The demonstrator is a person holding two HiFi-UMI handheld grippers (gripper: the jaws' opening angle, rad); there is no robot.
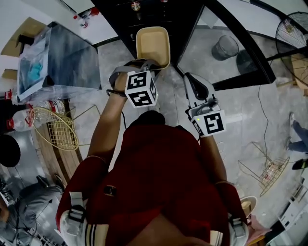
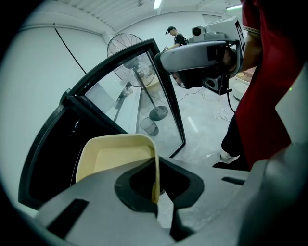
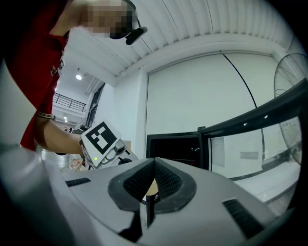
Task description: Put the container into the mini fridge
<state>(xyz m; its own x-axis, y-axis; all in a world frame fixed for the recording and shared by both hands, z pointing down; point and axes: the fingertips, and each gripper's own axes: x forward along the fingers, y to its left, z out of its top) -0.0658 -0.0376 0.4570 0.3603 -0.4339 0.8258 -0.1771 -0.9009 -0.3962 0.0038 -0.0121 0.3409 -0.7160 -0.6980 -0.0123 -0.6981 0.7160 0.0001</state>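
The left tongs (image 2: pixel 156 194) clamp the container (image 1: pixel 153 45) by its rim before the open mini fridge (image 1: pixel 149 14); the right tongs (image 3: pixel 150 192) are together, empty. It is best kept level going in.

A dark red short-sleeved shirt (image 1: pixel 159 173) is worn, crossed at the shoulders by white straps (image 1: pixel 77 214). A dark band (image 1: pixel 113 92) is seen at the left wrist. The left gripper (image 1: pixel 144 63) and right gripper (image 1: pixel 190 78) are cased in pale grey with black jaw pads. Each is topped by a cube (image 1: pixel 141 89) of black-and-white square markers, and a green light (image 1: pixel 198 119) is lit on the right one.
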